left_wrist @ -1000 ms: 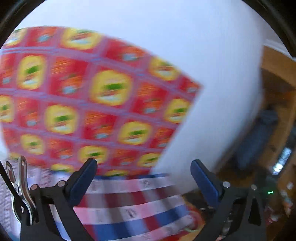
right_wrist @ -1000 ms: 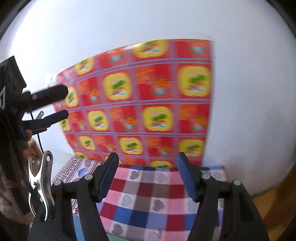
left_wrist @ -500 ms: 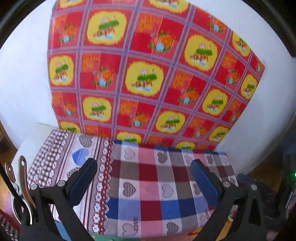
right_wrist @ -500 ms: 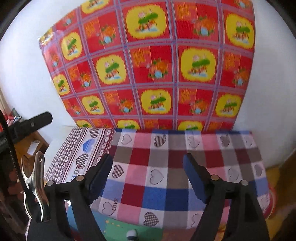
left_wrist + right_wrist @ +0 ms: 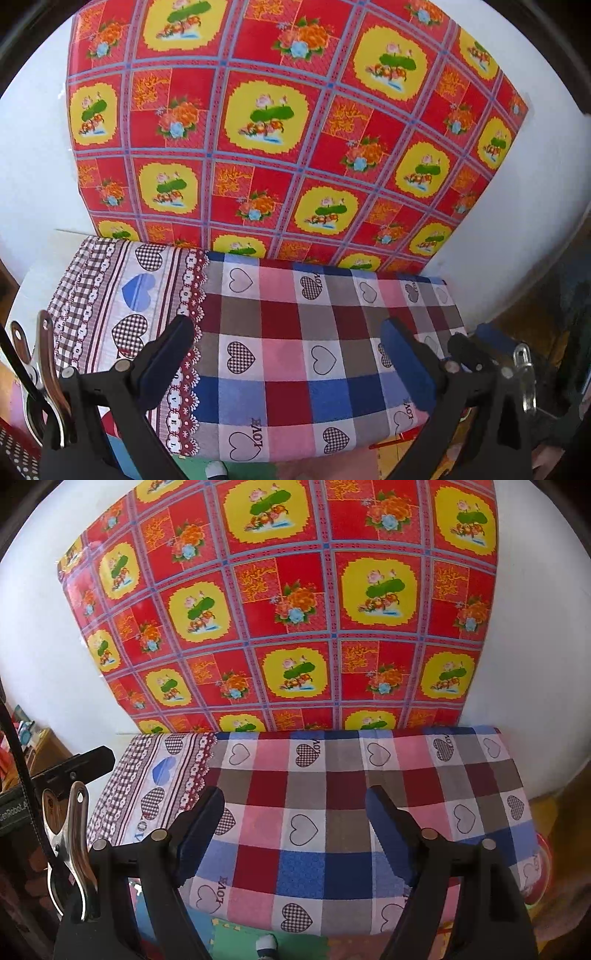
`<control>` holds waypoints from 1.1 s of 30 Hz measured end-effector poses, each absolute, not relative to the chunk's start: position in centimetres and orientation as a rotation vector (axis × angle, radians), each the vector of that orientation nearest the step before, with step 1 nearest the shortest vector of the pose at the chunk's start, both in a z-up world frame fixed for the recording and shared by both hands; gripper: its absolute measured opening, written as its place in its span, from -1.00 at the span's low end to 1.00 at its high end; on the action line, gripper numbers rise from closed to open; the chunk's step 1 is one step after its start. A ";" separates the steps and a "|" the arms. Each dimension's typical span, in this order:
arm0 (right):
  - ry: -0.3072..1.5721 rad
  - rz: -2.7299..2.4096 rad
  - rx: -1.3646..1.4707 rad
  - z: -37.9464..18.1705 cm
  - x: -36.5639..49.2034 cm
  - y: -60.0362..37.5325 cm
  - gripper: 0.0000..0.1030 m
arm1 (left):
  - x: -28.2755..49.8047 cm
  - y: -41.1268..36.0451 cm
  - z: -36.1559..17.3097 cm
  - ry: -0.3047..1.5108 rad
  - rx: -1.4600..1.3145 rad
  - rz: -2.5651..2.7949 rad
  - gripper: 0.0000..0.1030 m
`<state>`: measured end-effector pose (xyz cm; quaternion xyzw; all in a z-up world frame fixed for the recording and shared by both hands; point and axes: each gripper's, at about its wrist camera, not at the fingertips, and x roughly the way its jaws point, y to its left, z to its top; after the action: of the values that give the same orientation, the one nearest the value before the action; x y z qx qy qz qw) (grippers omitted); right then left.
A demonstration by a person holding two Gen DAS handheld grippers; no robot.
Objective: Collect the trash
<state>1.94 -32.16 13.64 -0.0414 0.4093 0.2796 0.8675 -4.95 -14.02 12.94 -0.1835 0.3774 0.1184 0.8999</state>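
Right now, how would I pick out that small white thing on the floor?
Find the table under the checked heart cloth. Below its near edge lies a green foam mat, where the small white-and-dark object sits, alone there; what it is, I cannot tell.

Right gripper (image 5: 293, 823) (fingers apart, empty) above checked heart-print cloth (image 5: 332, 812).
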 end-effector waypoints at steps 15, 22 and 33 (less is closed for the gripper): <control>0.873 0.581 -0.073 13.4 2.4 -33.0 0.56 | -4.4 -14.9 12.0 0.826 -0.379 0.218 0.99; 0.873 0.583 -0.077 13.5 1.9 -33.3 0.56 | -4.4 -15.0 12.0 0.829 -0.401 0.211 0.99; 0.871 0.568 -0.072 13.7 1.6 -34.0 0.56 | -4.3 -15.6 12.2 0.825 -0.392 0.198 0.99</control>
<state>1.64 -34.01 13.69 -0.0345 0.4162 0.2713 0.8672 -4.32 -15.62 12.22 -0.1891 0.3976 0.0955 0.8928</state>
